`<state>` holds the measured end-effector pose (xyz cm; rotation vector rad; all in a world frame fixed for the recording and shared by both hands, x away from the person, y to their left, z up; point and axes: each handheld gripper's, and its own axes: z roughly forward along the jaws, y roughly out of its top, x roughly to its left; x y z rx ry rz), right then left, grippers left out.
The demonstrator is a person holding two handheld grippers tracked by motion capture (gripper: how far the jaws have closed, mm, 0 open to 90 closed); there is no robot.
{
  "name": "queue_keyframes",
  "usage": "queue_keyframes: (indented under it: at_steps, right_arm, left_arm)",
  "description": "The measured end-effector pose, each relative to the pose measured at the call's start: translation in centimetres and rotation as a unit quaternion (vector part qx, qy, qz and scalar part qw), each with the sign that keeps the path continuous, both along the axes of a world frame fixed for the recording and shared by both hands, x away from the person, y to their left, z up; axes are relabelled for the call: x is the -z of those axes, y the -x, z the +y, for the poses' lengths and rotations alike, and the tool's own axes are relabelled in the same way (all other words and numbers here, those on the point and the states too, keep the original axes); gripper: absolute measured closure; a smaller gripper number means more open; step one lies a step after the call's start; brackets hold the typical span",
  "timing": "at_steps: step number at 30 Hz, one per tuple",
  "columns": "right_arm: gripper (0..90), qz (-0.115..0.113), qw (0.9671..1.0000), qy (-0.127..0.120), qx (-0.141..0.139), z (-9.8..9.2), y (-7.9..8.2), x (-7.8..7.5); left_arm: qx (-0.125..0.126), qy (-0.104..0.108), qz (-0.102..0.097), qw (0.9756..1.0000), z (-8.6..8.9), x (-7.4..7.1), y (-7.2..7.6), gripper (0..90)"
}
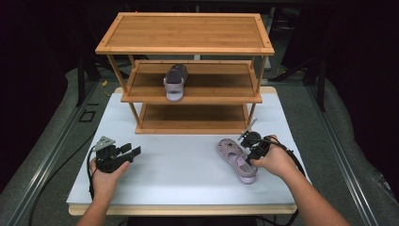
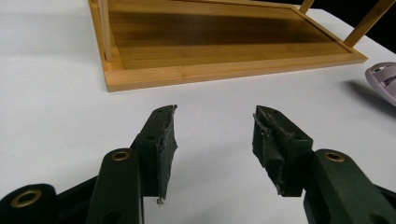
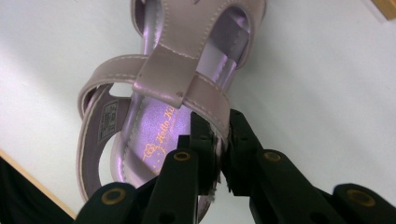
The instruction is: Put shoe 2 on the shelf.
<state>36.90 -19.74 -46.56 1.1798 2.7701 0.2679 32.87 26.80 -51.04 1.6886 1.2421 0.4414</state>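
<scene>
Jaws of the right gripper stand nearly together, pinching the ankle strap of a lilac sandal between their black pads; the strap's edge disappears into the narrow slot between them. Beyond the jaws the sandal's shiny purple insole carries gold script and a small printed label inside the heel loop, details that the right gripper view alone makes out. Its straps are smooth, stitched along the edges, and one broad tab crosses over the ankle band.

From the high view the same sandal lies on the white surface, its perforated toe pointing away from the right gripper, which sits at its heel end. That view also shows a second, matching sandal on the middle shelf of a three-tier bamboo rack, well beyond both pairs of jaws.

Jaws of the left gripper stand wide apart with nothing between them. Their pads are rough and chipped at the edges, and brass rivets mark the joints. Ahead of them lies the rack's bottom shelf, slatted and honey-coloured with a raised rim; off to the right of the jaws a sliver of the lilac sandal shows at the frame edge. In the high view the left gripper hovers near the surface's left side, a grey three-cornered plate on top.
</scene>
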Motion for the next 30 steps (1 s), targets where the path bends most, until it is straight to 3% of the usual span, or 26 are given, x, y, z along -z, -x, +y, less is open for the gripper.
queue_keyframes:
  at_steps: [4, 10, 12, 14, 17, 19, 22, 25, 27, 28, 30]
  right_arm:
    - [83.6, -0.012, 0.9994, -0.031, -0.009, 0.1, 0.5, -0.5]
    - [83.6, -0.056, 0.9959, -0.071, 0.001, 0.2, 1.4, -1.7]
    - [83.7, -0.065, 0.9932, -0.096, 0.003, 0.1, 1.7, -1.8]
    - [83.6, -0.090, 0.9907, -0.102, 0.007, 0.2, 2.2, -2.1]
    - [83.7, -0.108, 0.9835, -0.144, 0.018, -0.1, 2.8, -2.3]
    - [83.7, -0.131, 0.9802, -0.147, 0.022, 0.0, 3.2, -2.6]
    - [83.7, -0.160, 0.9699, -0.181, 0.031, -0.2, 4.0, -3.2]
    - [83.7, -0.193, 0.9557, -0.216, 0.052, -0.7, 4.7, -3.5]
    - [83.7, -0.218, 0.9469, -0.230, 0.057, -0.8, 5.2, -3.5]
    - [83.7, -0.225, 0.9446, -0.232, 0.059, -0.9, 5.4, -3.4]
    - [83.7, -0.244, 0.9346, -0.250, 0.068, -1.1, 5.7, -3.4]
  left_arm:
    - [-0.001, 0.000, -0.001, 1.0000, 0.0, 0.0, 0.0, 48.6]
    - [-0.001, 0.000, -0.001, 1.0000, 0.0, -0.1, 0.0, 48.6]
    - [-0.001, 0.000, -0.002, 1.0000, 0.0, -0.1, 0.0, 48.6]
    - [-0.001, 0.000, -0.002, 1.0000, 0.0, -0.1, 0.0, 48.6]
    - [-0.002, 0.001, -0.003, 1.0000, 0.0, -0.1, 0.0, 48.6]
    - [-0.002, 0.001, -0.004, 1.0000, 0.0, -0.1, 0.0, 48.6]
    - [-0.002, 0.000, -0.004, 1.0000, 0.0, -0.2, 0.1, 48.6]
    - [-0.002, -0.001, -0.006, 1.0000, -0.1, -0.2, 0.1, 48.5]
    - [-0.001, -0.001, -0.006, 1.0000, -0.1, -0.2, 0.1, 48.3]
    - [-0.001, -0.002, -0.006, 1.0000, -0.1, -0.2, 0.1, 48.3]
    - [-0.001, -0.002, -0.006, 1.0000, -0.2, -0.2, 0.1, 48.3]
